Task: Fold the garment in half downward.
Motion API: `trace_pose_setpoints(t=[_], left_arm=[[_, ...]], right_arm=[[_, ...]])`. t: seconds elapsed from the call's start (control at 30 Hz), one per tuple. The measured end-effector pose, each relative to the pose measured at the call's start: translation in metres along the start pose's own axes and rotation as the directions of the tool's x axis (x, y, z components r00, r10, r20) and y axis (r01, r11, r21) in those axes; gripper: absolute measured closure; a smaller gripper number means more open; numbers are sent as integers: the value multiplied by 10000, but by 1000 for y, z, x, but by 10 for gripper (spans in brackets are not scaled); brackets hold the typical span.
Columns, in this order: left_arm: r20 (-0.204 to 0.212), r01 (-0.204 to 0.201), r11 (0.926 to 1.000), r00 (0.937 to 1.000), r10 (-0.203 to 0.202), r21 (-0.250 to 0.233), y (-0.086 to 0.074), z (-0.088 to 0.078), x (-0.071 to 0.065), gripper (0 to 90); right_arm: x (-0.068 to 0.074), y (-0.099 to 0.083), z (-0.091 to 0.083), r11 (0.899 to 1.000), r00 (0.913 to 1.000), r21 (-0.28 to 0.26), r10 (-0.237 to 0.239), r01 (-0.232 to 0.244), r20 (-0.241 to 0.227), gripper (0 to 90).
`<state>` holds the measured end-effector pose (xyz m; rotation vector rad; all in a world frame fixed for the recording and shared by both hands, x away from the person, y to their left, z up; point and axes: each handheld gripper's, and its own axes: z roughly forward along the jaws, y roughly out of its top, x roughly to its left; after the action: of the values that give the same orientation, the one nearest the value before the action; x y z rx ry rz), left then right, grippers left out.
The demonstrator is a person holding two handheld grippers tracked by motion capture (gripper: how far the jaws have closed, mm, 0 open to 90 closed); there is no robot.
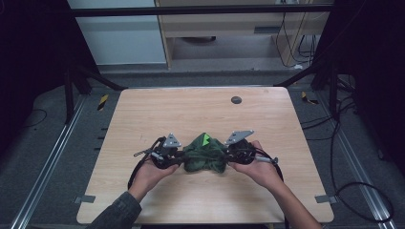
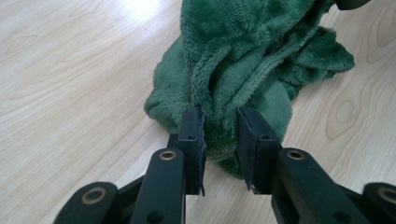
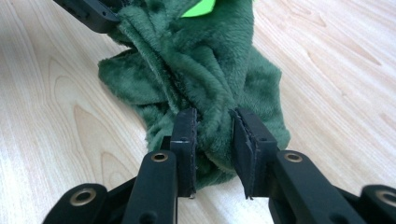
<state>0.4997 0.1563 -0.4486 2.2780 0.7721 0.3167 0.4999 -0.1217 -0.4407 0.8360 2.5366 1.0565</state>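
Two hand-held two-jaw grippers, one crumpled dark green plush cloth (image 1: 205, 155), one pale wood-grain table (image 1: 200, 109).

Pose, high view: both forearms enter from the bottom edge and angle inward. Left hand (image 1: 150, 174) cups the left gripper (image 1: 177, 157) from below and behind; right hand (image 1: 258, 169) does the same with the right gripper (image 1: 230, 155). Grippers lie roughly level, jaws pointing toward each other, the cloth bunched between them at the table's near middle, resting on the wood.

Jaw state: left gripper (image 2: 220, 135), jaws narrow, a thick fold of cloth between the pads and touching both. Right gripper (image 3: 214, 133), jaws likewise narrow on a gathered ridge of cloth.

View differences: high view alone gives hands, sleeve, grey three-cornered plates on the grippers, a small dark round disc (image 1: 236, 100) near the table's far edge, and a bright green patch (image 1: 206, 140) atop the cloth. Right gripper view shows that patch (image 3: 198, 7) at its top edge, with the opposite gripper's black jaw at upper left. Left gripper view shows pile texture and folds.
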Motion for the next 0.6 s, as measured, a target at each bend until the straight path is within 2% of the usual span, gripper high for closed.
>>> trace_pose_setpoints(t=[0.6], left_arm=[[100,-46,10000,9999,46,28,-9,0,-8,708]], right_arm=[[9,-12,-2,10000,10000,-11,-51,51,-60,645]])
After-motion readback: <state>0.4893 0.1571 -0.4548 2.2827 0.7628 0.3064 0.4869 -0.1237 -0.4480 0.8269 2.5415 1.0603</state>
